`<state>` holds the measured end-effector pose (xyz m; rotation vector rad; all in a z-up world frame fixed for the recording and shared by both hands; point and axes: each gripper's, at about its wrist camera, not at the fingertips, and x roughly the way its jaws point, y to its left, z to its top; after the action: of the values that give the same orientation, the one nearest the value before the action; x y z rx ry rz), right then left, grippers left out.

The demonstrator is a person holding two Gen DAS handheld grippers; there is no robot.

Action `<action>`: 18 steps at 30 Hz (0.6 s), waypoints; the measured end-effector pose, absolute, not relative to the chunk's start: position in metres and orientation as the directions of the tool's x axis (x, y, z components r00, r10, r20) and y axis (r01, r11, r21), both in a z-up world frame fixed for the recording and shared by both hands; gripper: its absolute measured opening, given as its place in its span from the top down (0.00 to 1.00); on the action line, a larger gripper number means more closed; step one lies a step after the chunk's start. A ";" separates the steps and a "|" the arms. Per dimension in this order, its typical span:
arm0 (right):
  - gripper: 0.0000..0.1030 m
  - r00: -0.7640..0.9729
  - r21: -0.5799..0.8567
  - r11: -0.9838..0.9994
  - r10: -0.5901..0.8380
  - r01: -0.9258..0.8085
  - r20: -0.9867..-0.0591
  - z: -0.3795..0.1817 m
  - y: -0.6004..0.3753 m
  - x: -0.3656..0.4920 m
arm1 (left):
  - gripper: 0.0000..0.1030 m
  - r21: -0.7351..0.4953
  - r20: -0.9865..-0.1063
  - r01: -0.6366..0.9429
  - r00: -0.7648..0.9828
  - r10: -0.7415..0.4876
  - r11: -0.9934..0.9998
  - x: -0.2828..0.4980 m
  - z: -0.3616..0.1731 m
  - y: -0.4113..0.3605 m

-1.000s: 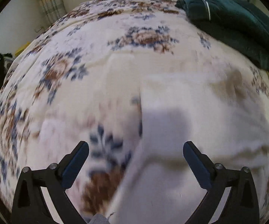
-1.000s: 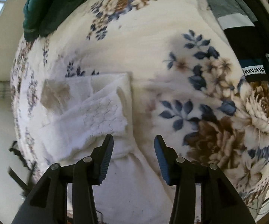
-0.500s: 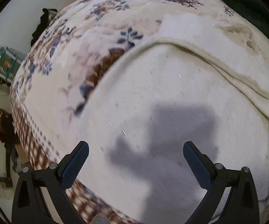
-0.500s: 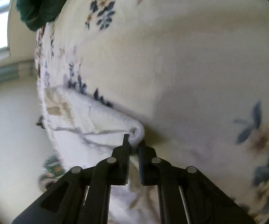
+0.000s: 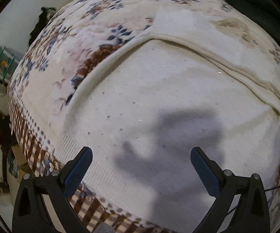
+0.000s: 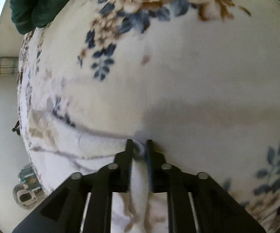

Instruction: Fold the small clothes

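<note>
A cream knit garment [image 5: 159, 101] lies flat on a floral blanket [image 5: 108, 25], with a ribbed hem toward me and a folded sleeve edge across its far side. My left gripper [image 5: 140, 165] is open and empty, hovering just above the hem end. My right gripper [image 6: 139, 149] is shut on a fold of the same cream garment [image 6: 81, 155], which bunches between its fingers and trails down under them, low over the blanket [image 6: 178, 77].
A dark green cloth [image 5: 256, 2] lies at the far right of the bed; it also shows in the right wrist view [image 6: 35, 2]. The bed edge with a checked border [image 5: 31, 136] drops to the floor at left, where clutter stands [image 6: 26, 186].
My right gripper closed on the garment's edge and now holds more fabric, shifted along the blanket. My left gripper swung from the blanket to over the garment's hem end, staying open.
</note>
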<state>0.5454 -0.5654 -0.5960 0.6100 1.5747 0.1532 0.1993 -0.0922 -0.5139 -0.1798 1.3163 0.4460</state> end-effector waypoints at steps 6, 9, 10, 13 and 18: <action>0.53 -0.047 0.412 0.882 0.433 0.230 -0.900 -0.553 -0.606 0.472 | 0.00 0.022 -0.986 -0.081 0.161 0.035 0.996 0.182 -0.520 -0.201; 0.53 -0.084 0.417 0.876 0.447 0.243 -0.891 -0.542 -0.629 0.436 | 0.00 -0.061 -0.993 0.076 0.094 -0.068 0.995 0.163 -0.542 -0.267; 0.53 -0.088 0.416 0.875 0.447 0.247 -0.890 -0.541 -0.636 0.429 | 0.00 -0.084 -0.993 0.116 0.072 -0.092 0.990 0.157 -0.550 -0.288; 0.53 -0.089 0.425 0.865 0.461 0.268 -0.883 -0.540 -0.651 0.414 | 0.00 -0.089 -0.995 0.212 0.023 -0.096 0.973 0.144 -0.579 -0.338; 0.53 -0.064 0.442 0.851 0.477 0.283 -0.877 -0.553 -0.658 0.426 | 0.00 0.058 -0.998 0.250 0.037 0.050 0.966 0.137 -0.619 -0.365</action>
<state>0.4261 -0.6579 -0.5530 0.5991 1.6595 0.1758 0.1368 -0.3647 -0.6189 0.2412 1.5303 -0.1560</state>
